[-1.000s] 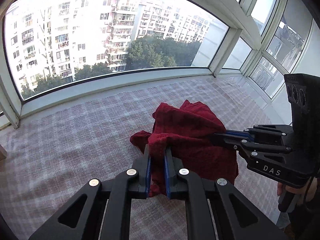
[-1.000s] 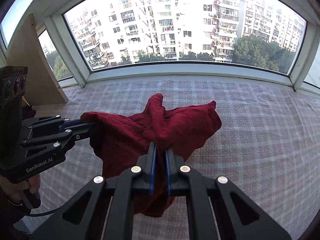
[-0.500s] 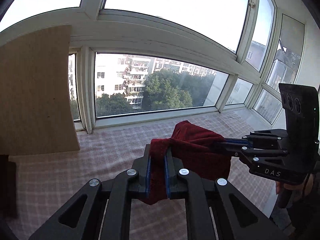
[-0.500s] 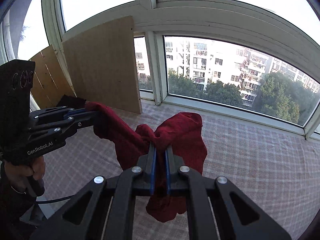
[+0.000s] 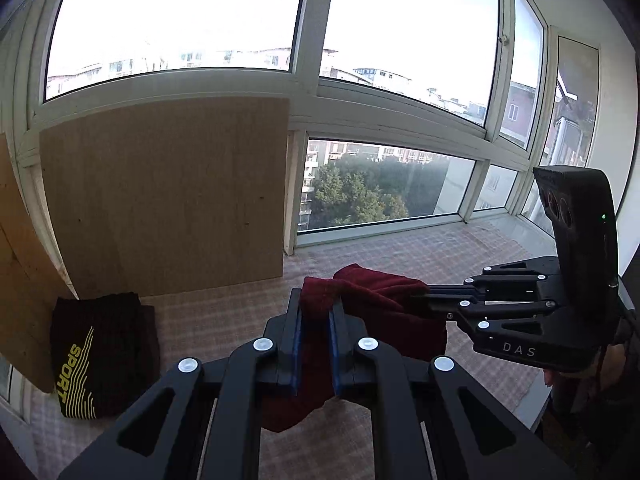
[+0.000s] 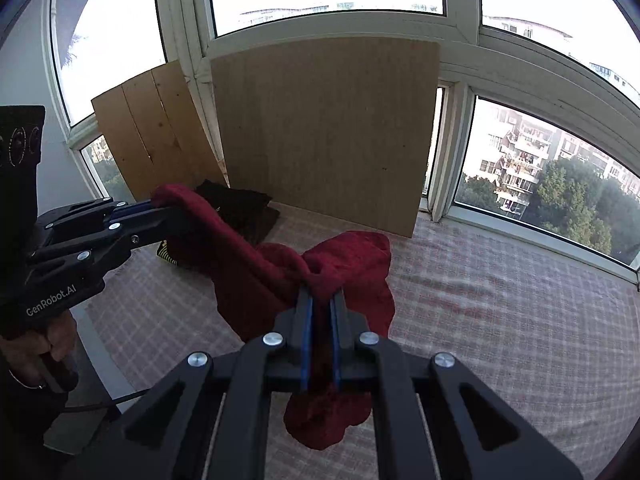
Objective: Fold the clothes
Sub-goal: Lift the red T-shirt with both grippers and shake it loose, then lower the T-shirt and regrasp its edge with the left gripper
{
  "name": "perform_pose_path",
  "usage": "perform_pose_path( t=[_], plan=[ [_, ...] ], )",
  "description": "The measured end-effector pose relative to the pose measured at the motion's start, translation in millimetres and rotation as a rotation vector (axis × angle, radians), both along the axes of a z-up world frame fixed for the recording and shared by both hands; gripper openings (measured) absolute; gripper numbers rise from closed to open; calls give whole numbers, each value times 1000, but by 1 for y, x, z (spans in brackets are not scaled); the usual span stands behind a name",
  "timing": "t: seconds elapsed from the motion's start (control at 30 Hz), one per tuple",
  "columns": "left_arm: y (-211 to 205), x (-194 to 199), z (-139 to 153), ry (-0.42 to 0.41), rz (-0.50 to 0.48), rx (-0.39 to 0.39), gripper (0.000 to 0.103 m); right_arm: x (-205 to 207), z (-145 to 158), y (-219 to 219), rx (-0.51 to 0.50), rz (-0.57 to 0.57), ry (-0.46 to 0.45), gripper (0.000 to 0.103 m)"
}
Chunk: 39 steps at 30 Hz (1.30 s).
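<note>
A dark red garment (image 5: 380, 308) (image 6: 248, 264) hangs in the air between my two grippers above the checked cloth surface (image 6: 500, 320). My left gripper (image 5: 314, 308) is shut on one edge of it; it also shows in the right wrist view (image 6: 160, 210). My right gripper (image 6: 320, 296) is shut on another edge; it also shows in the left wrist view (image 5: 424, 300). The garment's lower part droops below the right gripper's fingers.
A folded black garment with yellow "SPORT" print (image 5: 100, 352) (image 6: 236, 208) lies at the left by wooden boards (image 5: 168, 200) (image 6: 324, 132) leaning on the windows. White window sill (image 6: 540, 236) bounds the far side.
Both grippers have lifted the red garment off the surface and swung left, so the wooden boards and the black garment have come into view.
</note>
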<state>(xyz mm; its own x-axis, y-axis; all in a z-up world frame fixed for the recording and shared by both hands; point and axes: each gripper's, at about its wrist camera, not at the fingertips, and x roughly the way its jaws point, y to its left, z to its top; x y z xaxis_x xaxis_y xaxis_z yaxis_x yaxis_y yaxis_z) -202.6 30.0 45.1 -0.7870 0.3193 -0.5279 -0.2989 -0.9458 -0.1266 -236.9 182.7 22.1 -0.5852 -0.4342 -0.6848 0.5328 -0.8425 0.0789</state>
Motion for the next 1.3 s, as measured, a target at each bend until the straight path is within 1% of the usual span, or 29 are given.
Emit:
perform_pose_path(
  t=[0.13,0.2,0.23,0.3,0.33,0.37,0.4,0.43,0.47,0.5,0.53,0.57,0.6,0.63,0.7,0.77,0.8,0.87,0.93,0.97,1.03,1.1,1.17,1.23,1.27,1.3],
  plan=[
    [-44,13,1,-10,-4,-22,10,15,-2,-42,-21,-7,-13,8],
    [-57,8,-3,-23,-5,-28,10,18,-6,-61,-15,-14,-18,8],
    [-63,5,-6,-29,-5,-30,10,18,-9,-69,-1,-25,-16,8],
    [-70,-11,-20,-49,-2,-68,11,1,-30,-78,84,-78,-40,8],
    [-70,-25,-33,-68,6,-93,15,-9,-40,-82,129,-106,-54,14],
    [-69,-40,-47,-89,16,-118,21,-18,-51,-86,174,-133,-68,21],
    [-69,-55,-62,-110,25,-143,37,-28,-62,-90,219,-161,-82,41],
    [-68,-70,-76,-131,35,-168,43,-37,-73,-93,264,-189,-95,50],
    [-68,-85,-90,-151,44,-193,44,-47,-86,-91,309,-215,-94,50],
    [-70,-95,-104,-184,53,-211,41,-52,-96,-84,318,-228,-109,50],
    [-74,-101,-113,-214,59,-203,40,-56,-106,-77,320,-238,-127,50],
    [-81,-97,-118,-229,54,-175,38,-57,-113,-67,293,-233,-153,50],
    [-87,-91,-122,-240,47,-145,36,-56,-120,-56,259,-224,-179,50],
    [-94,-85,-126,-251,40,-115,36,-53,-128,-46,249,-211,-207,51],
    [-92,-62,-142,-288,17,-135,38,-46,-147,-28,253,-182,-256,51],
    [-89,-39,-158,-327,-7,-163,41,-34,-166,-16,273,-160,-284,51],
    [-88,-27,-167,-347,-20,-178,41,-28,-175,-11,265,-153,-303,51],
    [-84,-4,-183,-386,-44,-206,41,-20,-192,-4,209,-131,-372,51],
    [-81,19,-200,-424,-69,-235,41,-15,-206,-7,178,-106,-414,51],
    [-80,31,-208,-444,-81,-249,41,-15,-212,-12,192,-94,-416,51],
    [-69,37,-225,-473,-94,-266,41,-16,-223,-23,229,-72,-417,51],
    [-60,34,-238,-477,-92,-292,42,-17,-235,-35,265,-50,-418,51],
    [-52,31,-250,-478,-89,-320,45,-22,-244,-43,243,-30,-454,51],
    [-45,21,-261,-489,-94,-351,46,-26,-249,-50,228,-12,-466,51],
    [-45,16,-264,-503,-96,-341,45,-28,-251,-52,224,-8,-471,51],
    [-46,11,-268,-521,-98,-317,42,-31,-253,-53,210,-8,-487,50]
  ],
)
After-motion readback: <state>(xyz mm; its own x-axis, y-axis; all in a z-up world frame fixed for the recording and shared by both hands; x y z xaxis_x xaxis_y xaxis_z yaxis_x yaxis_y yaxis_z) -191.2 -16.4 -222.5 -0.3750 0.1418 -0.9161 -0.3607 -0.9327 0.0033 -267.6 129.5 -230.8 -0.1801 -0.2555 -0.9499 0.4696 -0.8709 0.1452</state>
